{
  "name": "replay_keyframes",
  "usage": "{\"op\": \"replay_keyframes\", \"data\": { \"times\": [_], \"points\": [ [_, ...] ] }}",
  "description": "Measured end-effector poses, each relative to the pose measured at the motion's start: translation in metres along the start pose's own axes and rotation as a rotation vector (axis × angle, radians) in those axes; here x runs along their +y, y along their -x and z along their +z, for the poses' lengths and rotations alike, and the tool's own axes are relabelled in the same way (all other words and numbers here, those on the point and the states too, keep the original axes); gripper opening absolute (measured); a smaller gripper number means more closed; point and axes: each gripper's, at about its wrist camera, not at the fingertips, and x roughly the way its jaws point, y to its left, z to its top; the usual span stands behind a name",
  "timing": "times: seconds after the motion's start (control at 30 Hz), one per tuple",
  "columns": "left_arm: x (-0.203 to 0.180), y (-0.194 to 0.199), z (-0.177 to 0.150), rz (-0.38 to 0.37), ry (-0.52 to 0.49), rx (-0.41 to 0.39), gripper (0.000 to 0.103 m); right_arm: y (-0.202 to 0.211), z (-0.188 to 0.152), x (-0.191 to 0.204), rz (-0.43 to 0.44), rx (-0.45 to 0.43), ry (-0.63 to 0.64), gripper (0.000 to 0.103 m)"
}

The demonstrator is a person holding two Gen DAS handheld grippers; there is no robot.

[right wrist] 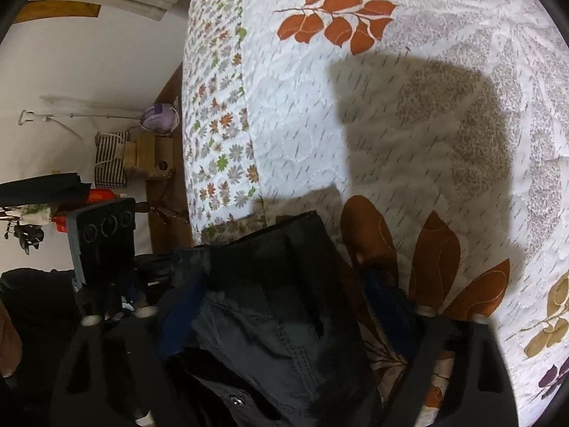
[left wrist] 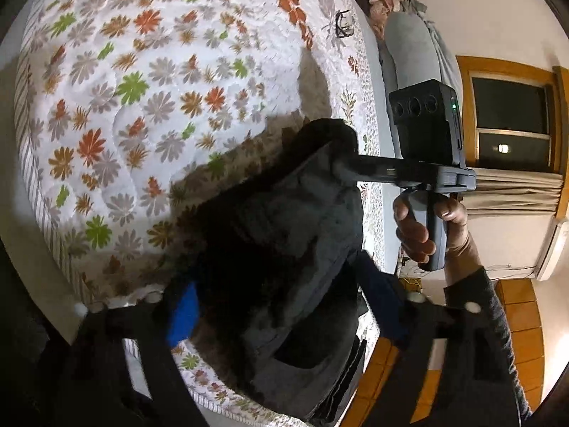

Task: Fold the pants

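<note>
Pants (left wrist: 284,249) were bunched at the near edge of the bed (left wrist: 124,106), on the floral quilt. Left hand-held gripper (left wrist: 284,316): jaws apart, dark fabric between them, contact unclear. Right hand-held gripper (right wrist: 284,309): fingers straddled the waistband area, can't tell if clamped. In the left wrist view its tip (left wrist: 343,170) sat on the far end of the pants.

A bed with a white floral quilt (left wrist: 149,82) fills most of both views, its wooden frame (right wrist: 167,163) showing at the left in the right wrist view. At the right of the left wrist view, a wood-framed window (left wrist: 512,117) is dark above beige curtains (left wrist: 515,192) on a pale wall (left wrist: 505,238). Orange-brown floor (left wrist: 522,323) lies below.
</note>
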Motion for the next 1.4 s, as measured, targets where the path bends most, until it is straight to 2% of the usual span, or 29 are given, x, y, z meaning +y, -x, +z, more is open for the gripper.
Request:
{"op": "replay_keyframes", "data": {
  "times": [0.03, 0.07, 0.1, 0.13, 0.2, 0.33, 0.6, 0.87, 1.1, 1.4],
  "points": [
    [0.001, 0.001, -0.002, 0.006, -0.001, -0.003, 0.058, 0.002, -0.001, 0.0, 0.003, 0.0, -0.005, 0.062],
    [0.003, 0.002, -0.003, 0.009, 0.001, 0.0, 0.047, 0.003, -0.002, 0.0, -0.001, 0.0, -0.006, 0.059],
    [0.003, 0.003, -0.002, 0.012, 0.005, 0.0, 0.043, 0.006, -0.003, 0.0, -0.007, 0.001, -0.003, 0.052],
    [0.005, 0.005, -0.002, 0.012, 0.009, -0.002, 0.043, 0.006, -0.004, 0.001, -0.009, 0.0, -0.003, 0.044],
    [0.006, 0.009, -0.004, 0.011, 0.002, -0.006, 0.039, 0.014, -0.008, 0.004, -0.008, -0.01, 0.0, 0.038],
    [-0.01, 0.016, -0.01, 0.016, -0.045, -0.026, 0.035, 0.028, -0.017, 0.017, -0.024, -0.038, 0.016, 0.032],
    [-0.059, 0.03, -0.023, -0.006, -0.149, -0.04, 0.032, 0.072, -0.046, 0.05, -0.089, -0.109, 0.03, 0.03],
    [-0.11, 0.04, -0.049, -0.041, -0.255, -0.049, 0.031, 0.123, -0.093, 0.086, -0.156, -0.195, 0.028, 0.03],
    [-0.145, 0.04, -0.077, -0.055, -0.347, -0.045, 0.03, 0.156, -0.142, 0.109, -0.199, -0.276, 0.021, 0.029],
    [-0.203, 0.041, -0.125, -0.075, -0.502, -0.025, 0.03, 0.196, -0.225, 0.128, -0.225, -0.401, -0.003, 0.028]
  ]
}}
